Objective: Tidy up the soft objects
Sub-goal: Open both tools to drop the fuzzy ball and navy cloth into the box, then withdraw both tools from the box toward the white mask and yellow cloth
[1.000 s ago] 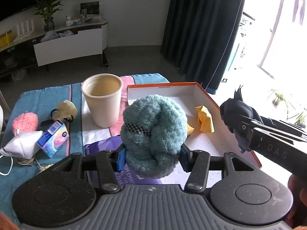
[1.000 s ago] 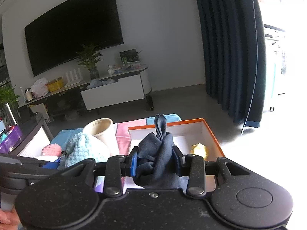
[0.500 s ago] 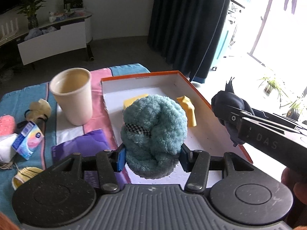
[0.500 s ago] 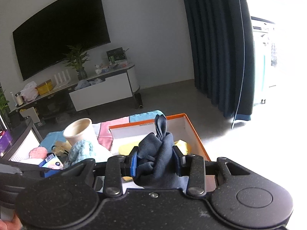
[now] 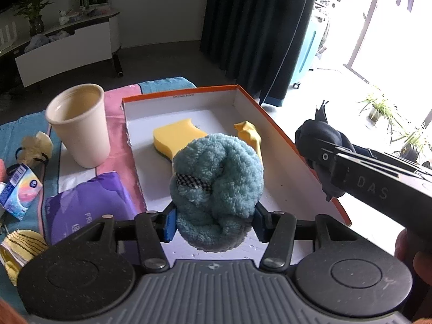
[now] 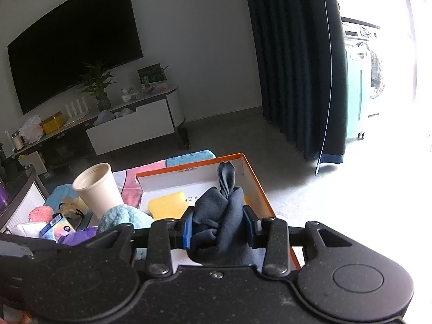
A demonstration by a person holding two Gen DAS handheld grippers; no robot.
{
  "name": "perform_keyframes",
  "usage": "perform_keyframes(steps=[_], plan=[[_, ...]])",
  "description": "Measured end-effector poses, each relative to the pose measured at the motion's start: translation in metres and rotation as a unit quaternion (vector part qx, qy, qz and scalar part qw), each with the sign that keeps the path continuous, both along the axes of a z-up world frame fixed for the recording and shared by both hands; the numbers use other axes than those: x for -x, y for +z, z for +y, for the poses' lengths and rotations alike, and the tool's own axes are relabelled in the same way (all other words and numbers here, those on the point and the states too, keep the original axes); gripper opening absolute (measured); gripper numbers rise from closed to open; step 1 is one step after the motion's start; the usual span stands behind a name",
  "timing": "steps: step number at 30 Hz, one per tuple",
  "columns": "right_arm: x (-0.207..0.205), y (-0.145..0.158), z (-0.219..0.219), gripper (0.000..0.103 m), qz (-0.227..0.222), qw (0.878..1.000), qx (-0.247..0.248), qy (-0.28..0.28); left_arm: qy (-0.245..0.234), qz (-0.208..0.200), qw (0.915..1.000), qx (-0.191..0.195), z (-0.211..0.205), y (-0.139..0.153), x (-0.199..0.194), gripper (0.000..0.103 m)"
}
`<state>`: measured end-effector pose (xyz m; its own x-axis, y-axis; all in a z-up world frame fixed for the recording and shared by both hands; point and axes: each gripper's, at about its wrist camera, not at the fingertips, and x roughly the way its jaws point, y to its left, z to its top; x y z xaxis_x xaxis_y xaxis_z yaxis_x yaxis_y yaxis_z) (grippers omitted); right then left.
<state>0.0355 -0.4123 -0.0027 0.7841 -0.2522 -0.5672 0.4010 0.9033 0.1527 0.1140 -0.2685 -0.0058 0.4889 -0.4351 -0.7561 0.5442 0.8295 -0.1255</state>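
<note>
My left gripper (image 5: 213, 222) is shut on a fluffy light-blue knotted towel (image 5: 216, 186), held above the near end of an orange-rimmed white box (image 5: 272, 113). Inside the box lie a yellow sponge (image 5: 172, 137) and a small yellow cloth (image 5: 249, 133). My right gripper (image 6: 218, 229) is shut on a bunched dark navy cloth (image 6: 218, 221) over the box's right side; in the left wrist view that navy cloth (image 5: 318, 137) hangs above the orange rim. The blue towel (image 6: 124, 216) shows low left in the right wrist view.
Left of the box stand a cream cup (image 5: 78, 124), a purple pack (image 5: 86, 210), a small tissue packet (image 5: 19, 189), a beige scrunchie (image 5: 35, 145) and a yellow striped item (image 5: 19, 245) on a striped blanket. A pink fluffy thing (image 6: 40, 213) lies farther left.
Both grippers have moved toward and slightly down over the box with their loads still held. The sponge inside the box has come into view.
</note>
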Motion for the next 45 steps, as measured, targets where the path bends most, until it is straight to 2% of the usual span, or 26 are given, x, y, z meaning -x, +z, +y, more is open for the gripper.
perform_keyframes(steps=[7,12,19,21,27,36,45], plan=[[-0.001,-0.005,-0.001,0.048,0.008,1.0,-0.001,-0.004,-0.008,0.009,0.9999,-0.003,-0.008,-0.007,0.002,0.056],[-0.001,-0.004,0.001,0.052,0.009,1.0,0.007,-0.01,-0.022,0.026,0.9994,0.005,-0.011,-0.012,0.003,0.069],[0.004,0.002,0.006,0.052,0.0,1.0,0.011,-0.009,-0.02,0.027,0.9994,0.009,-0.008,-0.011,0.006,0.076],[0.005,0.005,0.01,0.054,-0.004,1.0,0.017,-0.008,-0.013,0.021,0.9997,0.009,-0.005,-0.007,0.007,0.083],[0.007,0.015,0.022,0.061,-0.013,1.0,0.024,0.0,0.02,-0.01,0.9998,-0.001,0.011,0.011,0.011,0.092],[0.007,0.028,0.051,0.07,-0.022,0.999,0.026,0.03,0.077,-0.042,0.9959,-0.022,0.042,0.033,0.015,0.098],[0.0,0.031,0.085,0.071,-0.023,0.997,0.021,0.067,0.116,-0.048,0.992,-0.016,0.081,0.041,0.018,0.098]])
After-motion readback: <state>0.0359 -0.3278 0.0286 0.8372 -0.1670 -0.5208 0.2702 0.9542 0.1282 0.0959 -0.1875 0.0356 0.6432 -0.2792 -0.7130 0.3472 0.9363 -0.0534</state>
